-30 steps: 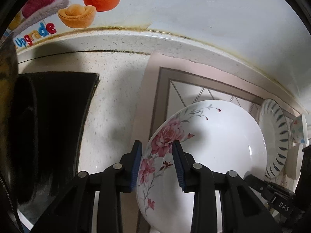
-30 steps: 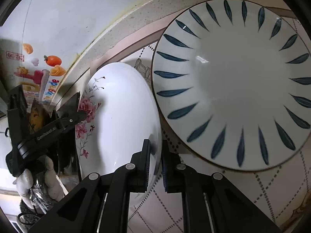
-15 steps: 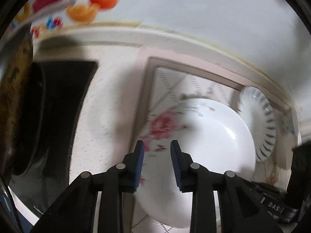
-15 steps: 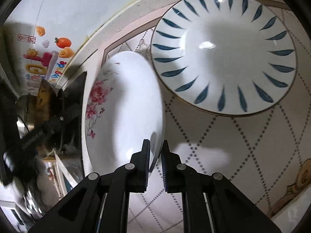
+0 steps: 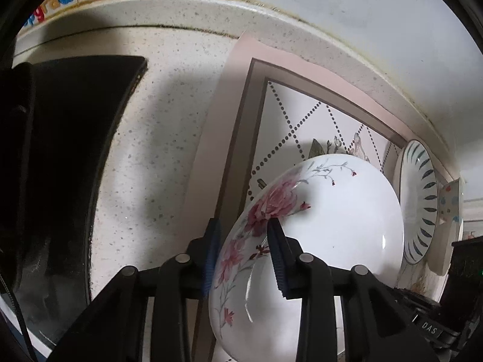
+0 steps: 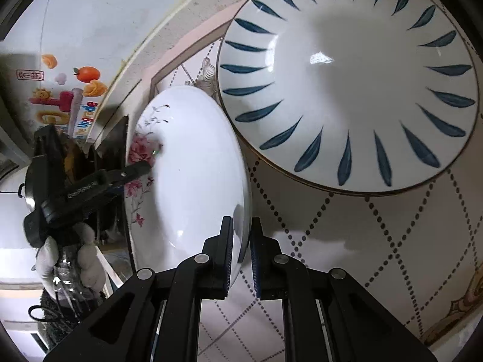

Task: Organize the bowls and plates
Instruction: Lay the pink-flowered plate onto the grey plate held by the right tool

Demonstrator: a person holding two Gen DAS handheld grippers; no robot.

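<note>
Floral plate (image 5: 332, 241) held off the mat (image 6: 347, 241), tilted, by both grippers on opposite rims. Left gripper (image 5: 243, 256) clamped on the flowered edge, one finger above and one beneath. Right gripper (image 6: 241, 253) pinched tight on the plain edge. Two-sided grip probably to keep it from tipping. Blue-leaf plate (image 6: 347, 81) lying on the mat just beyond, likely the stacking spot. Speckled counter (image 5: 169, 150) further left.
</note>
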